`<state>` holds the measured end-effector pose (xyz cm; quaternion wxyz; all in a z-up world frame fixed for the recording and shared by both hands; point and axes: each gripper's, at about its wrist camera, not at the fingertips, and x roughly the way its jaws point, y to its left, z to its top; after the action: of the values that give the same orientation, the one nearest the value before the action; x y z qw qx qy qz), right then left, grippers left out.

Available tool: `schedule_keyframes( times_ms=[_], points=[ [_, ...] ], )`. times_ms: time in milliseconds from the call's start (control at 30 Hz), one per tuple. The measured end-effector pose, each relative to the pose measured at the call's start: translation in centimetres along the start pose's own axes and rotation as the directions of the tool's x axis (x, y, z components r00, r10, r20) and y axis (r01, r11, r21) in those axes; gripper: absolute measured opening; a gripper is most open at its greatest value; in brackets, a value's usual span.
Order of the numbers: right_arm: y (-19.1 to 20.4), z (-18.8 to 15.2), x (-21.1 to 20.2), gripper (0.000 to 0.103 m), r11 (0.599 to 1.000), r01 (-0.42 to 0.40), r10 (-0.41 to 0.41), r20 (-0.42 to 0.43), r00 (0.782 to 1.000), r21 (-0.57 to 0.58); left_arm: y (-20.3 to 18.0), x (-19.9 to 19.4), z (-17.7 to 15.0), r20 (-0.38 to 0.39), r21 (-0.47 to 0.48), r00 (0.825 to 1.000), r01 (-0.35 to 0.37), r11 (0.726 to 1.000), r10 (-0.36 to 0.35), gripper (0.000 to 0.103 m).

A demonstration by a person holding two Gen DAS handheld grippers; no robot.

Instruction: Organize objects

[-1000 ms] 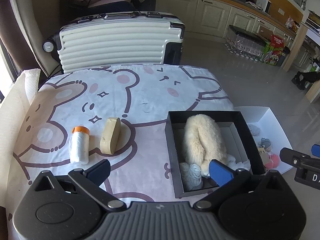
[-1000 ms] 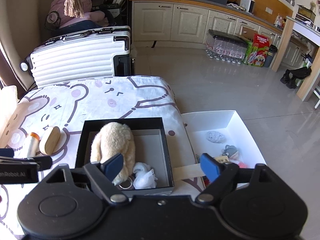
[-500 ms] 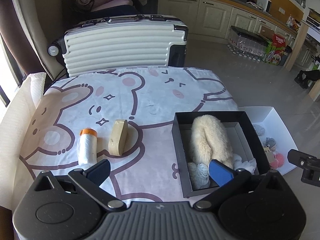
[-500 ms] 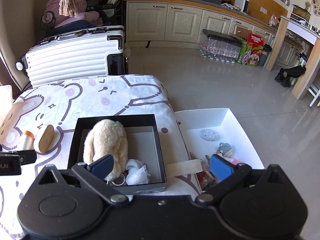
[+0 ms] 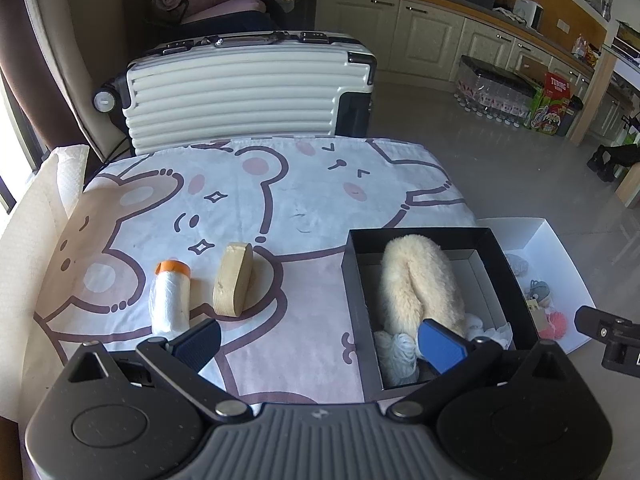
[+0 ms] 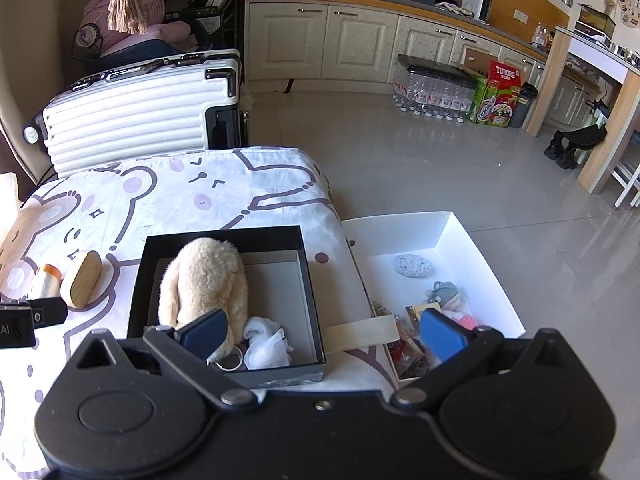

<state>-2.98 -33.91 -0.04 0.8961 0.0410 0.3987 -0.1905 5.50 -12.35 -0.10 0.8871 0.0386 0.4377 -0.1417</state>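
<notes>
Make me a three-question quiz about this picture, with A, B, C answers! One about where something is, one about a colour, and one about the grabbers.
1. Where is the fluffy toy?
A. in the black box
B. on the suitcase
C. on the floor

2. What colour is the cap of the roll?
A. green
B. orange
C. purple

3. How are the left gripper and right gripper?
A. both squeezing the toy
B. one holds the wood block
C. both open and empty

Answers: 1 A, the toy lies inside the box's walls. 2 B, its far end is orange. 3 C, the fingers stand wide apart with nothing between.
</notes>
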Motion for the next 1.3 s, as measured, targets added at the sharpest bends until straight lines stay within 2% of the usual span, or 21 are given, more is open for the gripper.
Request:
schedule_keyframes(
  times_ms=[367,967,1300],
  points=[
    [2.6,0.6,0.9,0.103,0.999,-0.025,0.025,0.002,1.000,-0.023,3.2,0.2,0.0,-0.001,-0.038,0.999,-0.038,0.999,0.038,0.103],
    [11.1,1.4,1.2,0.103,0.985,-0.138,0.139,0.003,0.990,-0.106,11.5,-1.4,-1.0,-0.004,-0.131,0.990,-0.140,0.981,0.140,0.103],
    [14.5,1.4,0.8,0.103,0.973,-0.184,0.187,0.013,0.982,-0.141,14.3,-2.2,-1.6,0.006,-0.169,0.986,-0.164,0.972,0.167,0.103]
  ],
)
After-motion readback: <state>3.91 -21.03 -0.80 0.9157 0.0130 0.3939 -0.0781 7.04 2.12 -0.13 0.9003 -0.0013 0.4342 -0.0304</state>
